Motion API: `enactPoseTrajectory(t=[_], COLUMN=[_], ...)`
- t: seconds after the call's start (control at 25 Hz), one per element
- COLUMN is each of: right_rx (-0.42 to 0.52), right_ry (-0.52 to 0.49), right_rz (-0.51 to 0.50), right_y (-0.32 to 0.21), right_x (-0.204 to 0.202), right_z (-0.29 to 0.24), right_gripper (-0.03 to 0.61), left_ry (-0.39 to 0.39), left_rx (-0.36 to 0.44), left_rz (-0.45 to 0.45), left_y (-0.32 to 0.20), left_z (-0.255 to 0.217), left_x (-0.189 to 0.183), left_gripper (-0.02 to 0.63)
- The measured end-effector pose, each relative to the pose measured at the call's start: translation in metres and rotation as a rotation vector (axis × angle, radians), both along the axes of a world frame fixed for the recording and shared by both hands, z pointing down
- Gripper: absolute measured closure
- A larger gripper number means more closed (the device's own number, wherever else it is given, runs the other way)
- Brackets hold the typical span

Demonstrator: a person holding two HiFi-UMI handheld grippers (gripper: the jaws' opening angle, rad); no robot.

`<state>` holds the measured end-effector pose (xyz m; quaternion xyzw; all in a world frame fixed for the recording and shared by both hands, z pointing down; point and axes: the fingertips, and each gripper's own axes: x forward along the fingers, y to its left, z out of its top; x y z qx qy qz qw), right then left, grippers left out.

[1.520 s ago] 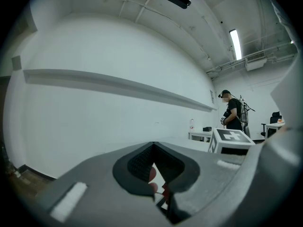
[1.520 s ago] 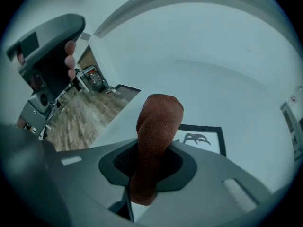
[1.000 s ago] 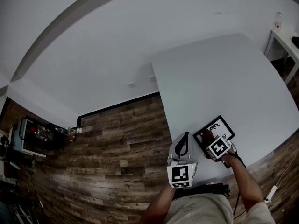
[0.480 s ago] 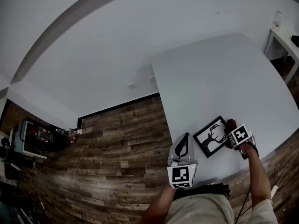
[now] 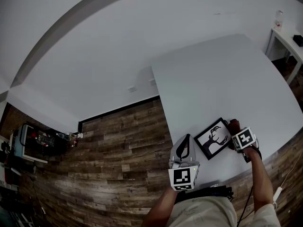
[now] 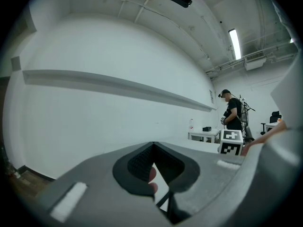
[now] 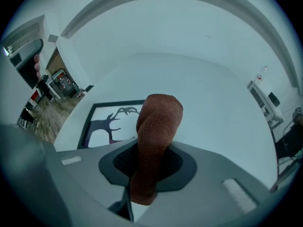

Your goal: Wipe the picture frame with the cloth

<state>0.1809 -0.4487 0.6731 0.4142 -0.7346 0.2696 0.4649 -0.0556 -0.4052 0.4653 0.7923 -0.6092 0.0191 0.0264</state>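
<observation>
The black picture frame (image 5: 214, 138) with a dark antlered silhouette lies flat near the front edge of the white table (image 5: 213, 79). In the right gripper view the picture frame (image 7: 111, 124) sits left of and beyond the jaws. My right gripper (image 5: 236, 133) is just right of the frame, shut on a rust-brown cloth (image 5: 234, 125). The folded cloth (image 7: 157, 126) sticks up out of the right gripper (image 7: 152, 161) above bare table. My left gripper (image 5: 185, 148) is off the table's left edge, clear of the frame. The left gripper (image 6: 152, 168) is shut on nothing.
Dark wooden floor (image 5: 118, 150) lies left of the table. A small white side table (image 5: 288, 38) with a bottle (image 5: 280, 19) stands at far right. A cart of equipment (image 5: 38, 138) is far left. A person (image 6: 233, 115) stands in the background.
My right gripper with the cloth moved from over the frame to its right side, then held there. The frame shifted slightly. The left gripper stayed put.
</observation>
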Motion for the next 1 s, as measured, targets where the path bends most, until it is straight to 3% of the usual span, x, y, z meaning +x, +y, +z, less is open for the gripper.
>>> enactPoseTrajectory(t=[0.12, 0.36, 0.48, 0.76, 1.0], right_rx=[0.187, 0.732, 0.907, 1.149, 1.169], right_ry=[-0.097, -0.359, -0.435, -0.593, -0.612], right_rz=[-0.005, 0.015, 0.068, 0.095, 0.098], right_y=[-0.008, 0.003, 0.019, 0.062, 0.069], right_x=[-0.015, -0.038, -0.037, -0.031, -0.029], right_z=[-0.043, -0.174, -0.218, -0.280, -0.283], right_gripper=[0.469, 0.469, 0.469, 0.468, 0.469], left_ry=[0.009, 0.012, 0.017, 0.020, 0.013], left_rx=[0.003, 0.028, 0.040, 0.075, 0.088], left_rz=[0.002, -0.018, -0.022, -0.009, 0.020], left_y=[-0.001, -0.006, -0.007, -0.001, -0.001], left_z=[-0.004, -0.017, -0.025, -0.039, -0.046], left_x=[0.001, -0.006, -0.006, 0.003, 0.016], left_gripper=[0.614, 0.614, 0.614, 0.614, 0.614])
